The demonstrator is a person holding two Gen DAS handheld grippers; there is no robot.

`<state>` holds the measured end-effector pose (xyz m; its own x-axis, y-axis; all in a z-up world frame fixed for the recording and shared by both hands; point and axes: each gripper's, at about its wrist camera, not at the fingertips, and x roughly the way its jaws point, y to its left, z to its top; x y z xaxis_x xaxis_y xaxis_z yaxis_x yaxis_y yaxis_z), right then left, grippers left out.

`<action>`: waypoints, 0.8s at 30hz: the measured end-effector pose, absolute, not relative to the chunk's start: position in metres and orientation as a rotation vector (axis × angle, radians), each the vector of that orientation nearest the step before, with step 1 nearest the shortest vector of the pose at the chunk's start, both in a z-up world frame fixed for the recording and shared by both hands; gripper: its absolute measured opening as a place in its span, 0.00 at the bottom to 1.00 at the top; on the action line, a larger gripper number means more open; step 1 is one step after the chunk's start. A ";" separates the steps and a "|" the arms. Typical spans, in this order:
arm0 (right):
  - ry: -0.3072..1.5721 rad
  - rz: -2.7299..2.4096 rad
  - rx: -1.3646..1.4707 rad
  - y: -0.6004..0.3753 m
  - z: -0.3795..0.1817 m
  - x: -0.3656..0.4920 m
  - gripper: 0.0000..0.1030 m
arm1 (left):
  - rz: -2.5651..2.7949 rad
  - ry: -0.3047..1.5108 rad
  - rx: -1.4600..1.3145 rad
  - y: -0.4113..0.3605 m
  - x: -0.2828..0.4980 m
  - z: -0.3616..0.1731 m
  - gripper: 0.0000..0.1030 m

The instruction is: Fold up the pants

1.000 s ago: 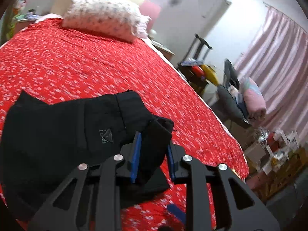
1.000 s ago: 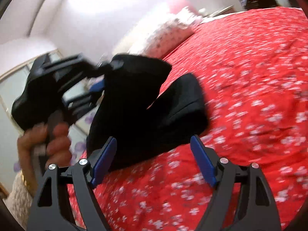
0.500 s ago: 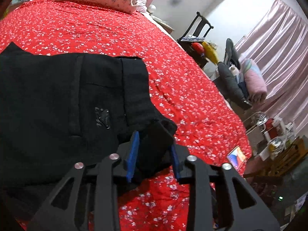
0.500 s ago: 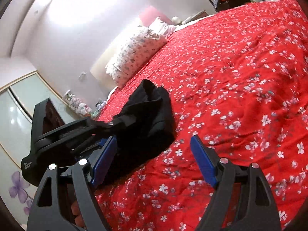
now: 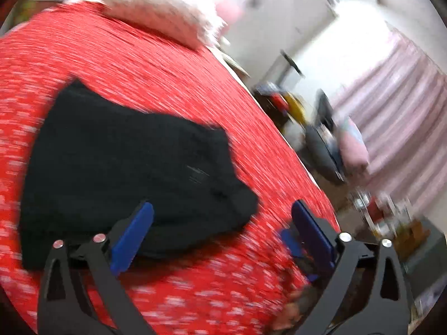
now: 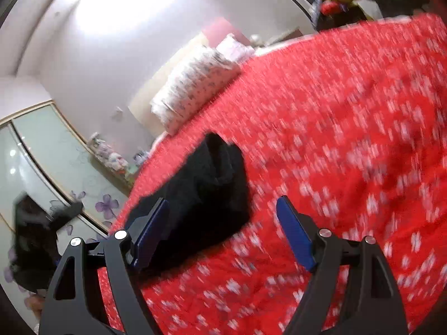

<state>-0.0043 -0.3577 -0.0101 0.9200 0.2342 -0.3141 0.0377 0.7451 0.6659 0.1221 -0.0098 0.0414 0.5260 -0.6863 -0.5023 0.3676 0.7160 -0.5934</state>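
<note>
L tongs (image 5: pixel 220 229) angled down, opening, nothing gripped; pants (image 5: pixel 125 173) prob. just ahead.

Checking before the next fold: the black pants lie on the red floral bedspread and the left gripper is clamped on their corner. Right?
Not quite. The left gripper is not clamped: its jaws are opening, with no cloth pressed between the pads, as the left wrist view shows. The black pants do lie on the red floral bedspread.

Bedroom with white walls (image 6: pixel 111 55), and a big bed (image 5: pixel 139 64) in a red flowery cover fills most of it. Floral pillow (image 6: pixel 195 83) around 11 o'clock, pink curtains (image 5: pixel 405 117) at 2 o'clock, wardrobe sliding doors (image 6: pixel 42 153) with purple flowers at 9 o'clock.
</note>
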 end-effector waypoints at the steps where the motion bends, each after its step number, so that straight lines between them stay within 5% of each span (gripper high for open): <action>1: 0.395 0.181 0.703 -0.352 0.001 0.006 0.78 | -0.609 0.776 -0.468 0.005 0.126 0.042 0.98; 8: 0.594 0.430 0.454 -0.285 0.025 0.074 0.78 | -0.504 0.808 -0.535 0.037 0.152 0.029 0.98; 12: 0.762 0.355 0.512 -0.290 -0.007 0.099 0.78 | -0.475 0.874 -0.535 0.036 0.163 0.003 0.98; 18: 0.709 0.425 0.521 -0.302 -0.016 0.087 0.67 | -0.476 0.898 -0.496 0.037 0.157 -0.018 0.90; 24: 0.671 0.521 0.664 -0.323 0.025 0.123 0.79 | -0.510 0.812 -0.603 0.066 0.185 0.025 0.98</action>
